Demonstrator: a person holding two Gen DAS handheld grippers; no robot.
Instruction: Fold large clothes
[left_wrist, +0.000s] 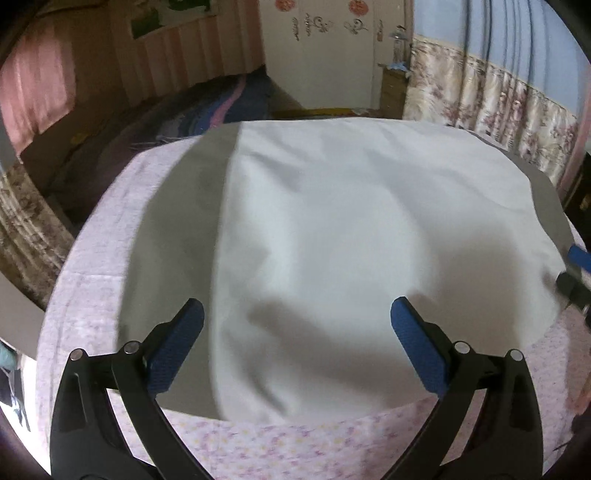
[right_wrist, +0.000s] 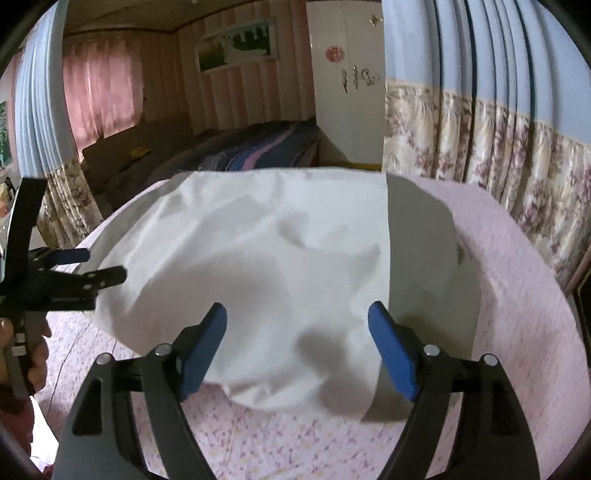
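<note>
Left claw (left_wrist: 297, 314): jaws spread wide, nothing between the blue pads (left_wrist: 177, 347), poised above the near part of the white cloth (left_wrist: 351, 221). Right claw (right_wrist: 297, 317): jaws likewise spread apart, empty, above the near edge of the same cloth.

White cloth lies spread over a grey sheet (left_wrist: 173, 221), which in turn lies on a pink flowered cover (left_wrist: 92, 295) over the table.

Edges, left wrist view: cloth's left edge runs as a nearly straight line from far to near, leaving a broad grey strip bare on that side. Near edge is rounded and soft, overlapping the grey sheet's front border. Far edge is fairly straight, close to the table's far side.

Edges, right wrist view: cloth's right edge (right_wrist: 386, 277) is straight and crisp, with a grey strip (right_wrist: 424, 258) bare beyond it, then pink cover (right_wrist: 517, 295). Near corner hangs a little rumpled. Shallow wrinkles across the middle; the surface is not fully flat.

Open room: pink cover bare along the near side and on both flanks. In the right wrist view the left claw (right_wrist: 85, 267) shows at the frame's left, beside the cloth's left side, with a hand (right_wrist: 33, 354) on its grip. Flowered curtains (right_wrist: 480, 147) stand close behind the table's right side; a bed (right_wrist: 258, 147) lies beyond the far edge.
</note>
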